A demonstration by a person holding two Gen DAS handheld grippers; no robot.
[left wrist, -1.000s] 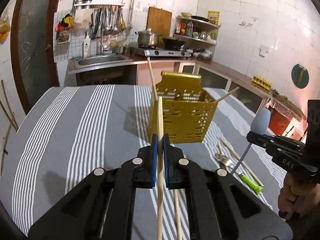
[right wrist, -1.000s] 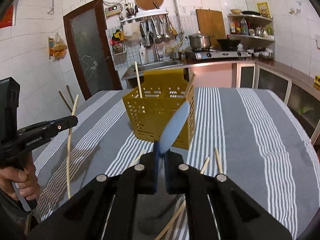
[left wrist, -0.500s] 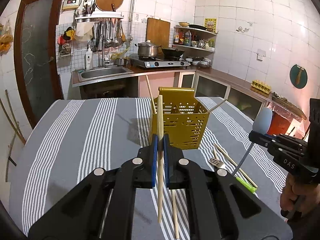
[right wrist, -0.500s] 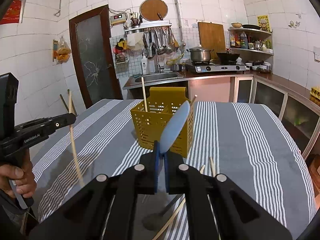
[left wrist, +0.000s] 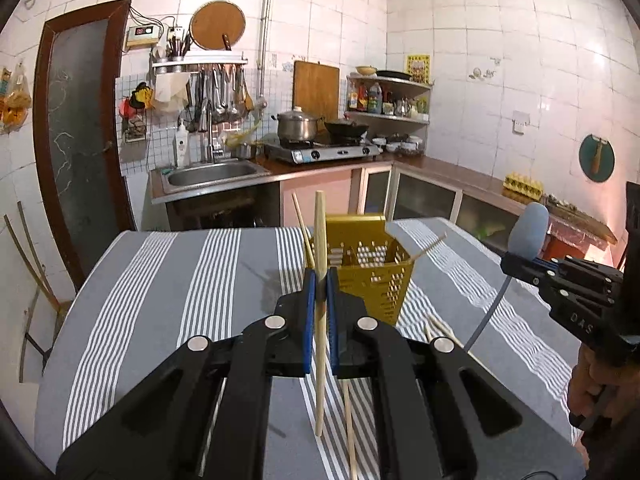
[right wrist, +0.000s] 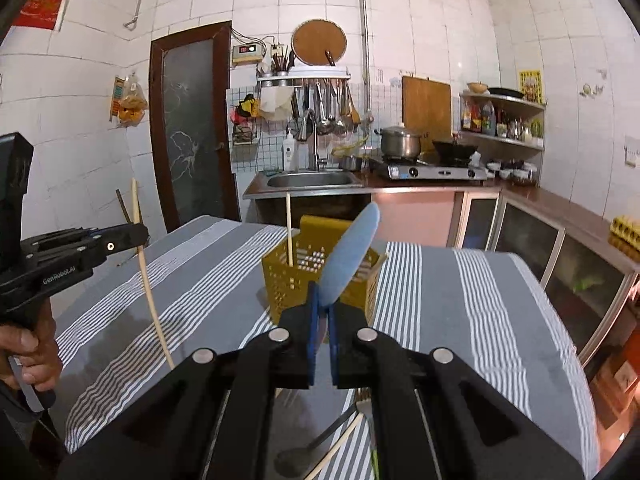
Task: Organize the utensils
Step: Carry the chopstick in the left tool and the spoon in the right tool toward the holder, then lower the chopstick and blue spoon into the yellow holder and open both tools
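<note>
A yellow perforated utensil basket (left wrist: 370, 270) stands on the striped table, with two chopsticks (left wrist: 301, 221) leaning in it; it also shows in the right wrist view (right wrist: 286, 284). My left gripper (left wrist: 319, 292) is shut on a wooden chopstick (left wrist: 319, 320), held upright above the table in front of the basket. My right gripper (right wrist: 323, 312) is shut on a blue-handled spoon (right wrist: 352, 252), handle up, bowl hanging below. From the left wrist view the right gripper (left wrist: 520, 266) is at the right, and the left gripper (right wrist: 138, 236) shows at the left of the right wrist view.
The table has a grey and white striped cloth (left wrist: 180, 288). Loose chopsticks (left wrist: 438, 326) lie on the cloth in front of the basket. A kitchen counter with sink (left wrist: 212, 174) and stove (left wrist: 324, 150) runs behind the table.
Both grippers have risen and pulled back from the basket with their utensils, so it looks smaller and lower. The fork and green-handled utensil have dropped out of the left wrist view.
</note>
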